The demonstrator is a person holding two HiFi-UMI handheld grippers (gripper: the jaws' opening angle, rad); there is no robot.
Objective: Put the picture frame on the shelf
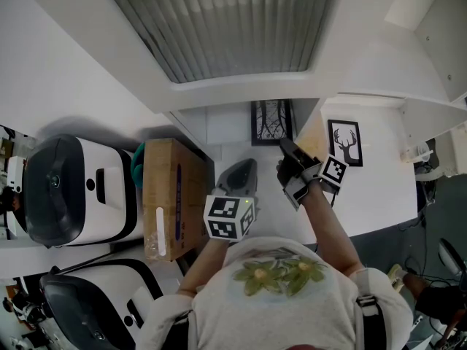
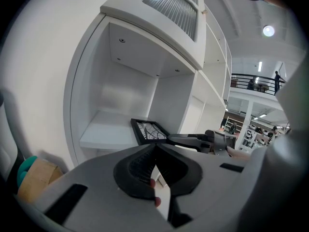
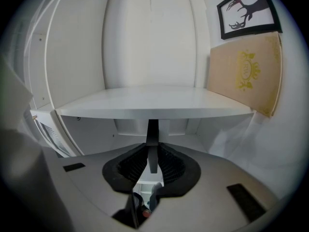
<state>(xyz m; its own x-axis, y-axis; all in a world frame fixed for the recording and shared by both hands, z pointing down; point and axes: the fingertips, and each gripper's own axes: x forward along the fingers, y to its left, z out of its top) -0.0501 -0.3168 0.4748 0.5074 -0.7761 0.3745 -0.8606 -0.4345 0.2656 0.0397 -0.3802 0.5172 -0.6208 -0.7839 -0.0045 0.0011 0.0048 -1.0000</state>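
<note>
The picture frame (image 1: 271,121) is a thin black rectangle with a bare-branch print. It sits at the mouth of the open compartment of the white shelf (image 1: 379,166). The right gripper (image 1: 287,150) is clamped on its right edge. I can't tell whether the frame's bottom actually rests on the shelf board.

The right gripper view only shows the picture frame (image 3: 152,129) edge-on, as a skinny dark strip pinched between the ribbed black pads of the right gripper (image 3: 152,151). You'd never guess the print from there. It does show a smooth white panel of the shelf (image 3: 154,103) running across. Off to the side are a deer-antler picture (image 3: 248,11) and a tan board (image 3: 246,71) with a gold emblem.

The left gripper view shows the print face of the picture frame (image 2: 149,131), tilted, just beside the matte board of the shelf (image 2: 104,129). The left gripper (image 2: 155,148) is clenched, tips together with nothing between them, and it hangs low in front of the shelf (image 1: 239,175).

Only the head view shows the plain cardboard box (image 1: 171,195) and the glossy white machines with dark lids (image 1: 69,188) on the left.
</note>
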